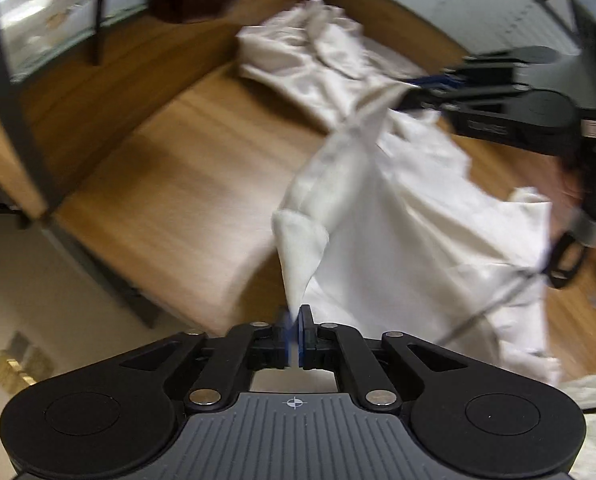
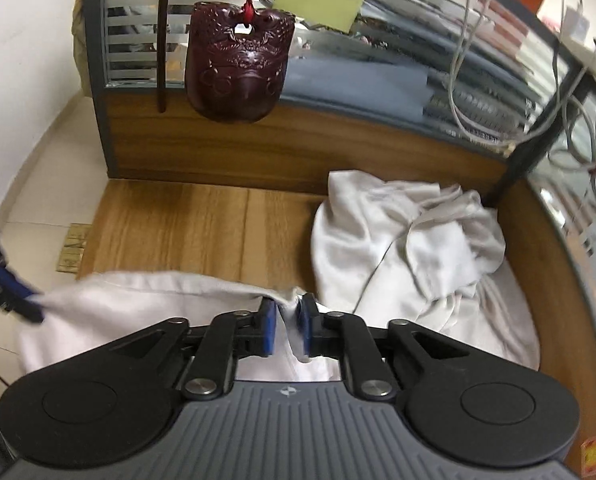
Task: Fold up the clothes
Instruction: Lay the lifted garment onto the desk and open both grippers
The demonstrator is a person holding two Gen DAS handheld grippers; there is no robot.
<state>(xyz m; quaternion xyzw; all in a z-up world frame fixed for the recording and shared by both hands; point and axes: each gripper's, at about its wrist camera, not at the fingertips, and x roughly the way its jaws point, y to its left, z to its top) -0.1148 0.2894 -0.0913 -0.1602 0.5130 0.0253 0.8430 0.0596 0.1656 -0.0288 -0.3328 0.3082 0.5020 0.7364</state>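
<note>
A white garment (image 1: 418, 216) hangs stretched between my two grippers above the wooden table (image 1: 169, 184). My left gripper (image 1: 296, 320) is shut on one pinched corner of it. My right gripper (image 2: 287, 320) is shut on another bunched edge of the same garment (image 2: 149, 296). The right gripper also shows in the left wrist view (image 1: 414, 92), up right, and the left gripper shows at the left edge of the right wrist view (image 2: 21, 304). A pile of crumpled white clothes (image 2: 410, 248) lies at the table's far right corner and shows in the left wrist view too (image 1: 310, 60).
A dark red carved ornament (image 2: 237, 64) hangs on a red ribbon over the table's back wall. Glass partitions with a dark post (image 2: 514, 168) and loose cables (image 2: 578, 120) border the back and right. Tiled floor (image 1: 37, 300) lies beyond the table's left edge.
</note>
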